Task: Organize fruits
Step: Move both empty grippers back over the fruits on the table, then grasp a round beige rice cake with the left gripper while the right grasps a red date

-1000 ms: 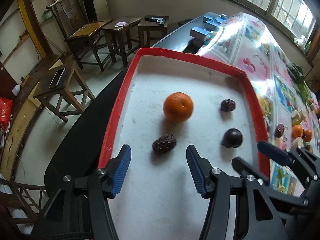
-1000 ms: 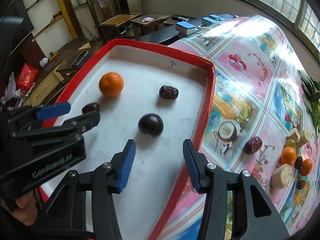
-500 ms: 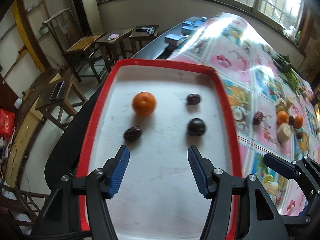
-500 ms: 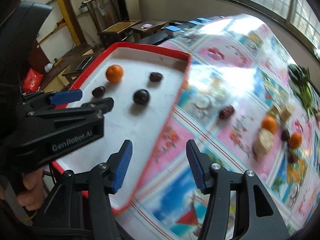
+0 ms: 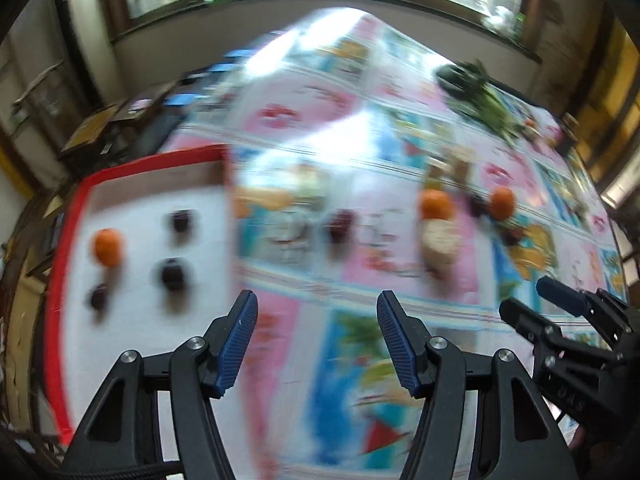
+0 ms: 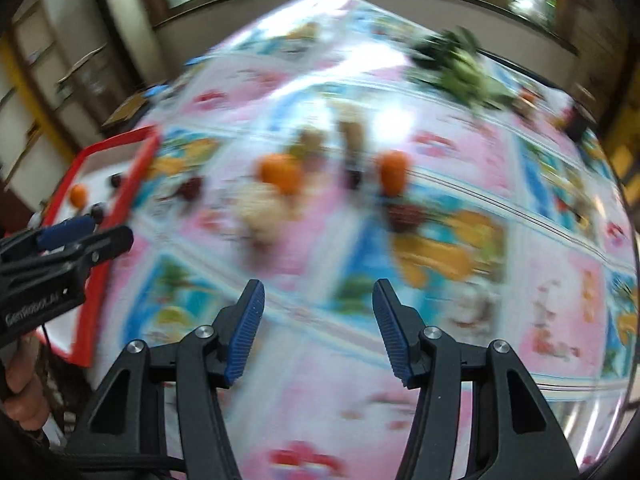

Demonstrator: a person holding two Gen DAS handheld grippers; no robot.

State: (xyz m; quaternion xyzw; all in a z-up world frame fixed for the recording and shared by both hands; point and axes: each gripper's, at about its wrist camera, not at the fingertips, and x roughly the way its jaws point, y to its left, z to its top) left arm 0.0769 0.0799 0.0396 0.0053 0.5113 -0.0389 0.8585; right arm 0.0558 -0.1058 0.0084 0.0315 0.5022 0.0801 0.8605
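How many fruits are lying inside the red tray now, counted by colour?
Orange: 1, the orange fruit near the left rim of the red tray.
Dark: 3, one at the back, one in the middle, one nearest the front.
Total: 4.

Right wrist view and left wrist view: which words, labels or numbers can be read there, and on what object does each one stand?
"GenRobot.AI": white letters on the black body of the left gripper, right wrist view; blurred, so only roughly readable.
Embossed marks on the right gripper, left wrist view: too faint to read.
Tablecloth pictures: blurred, no readable text.
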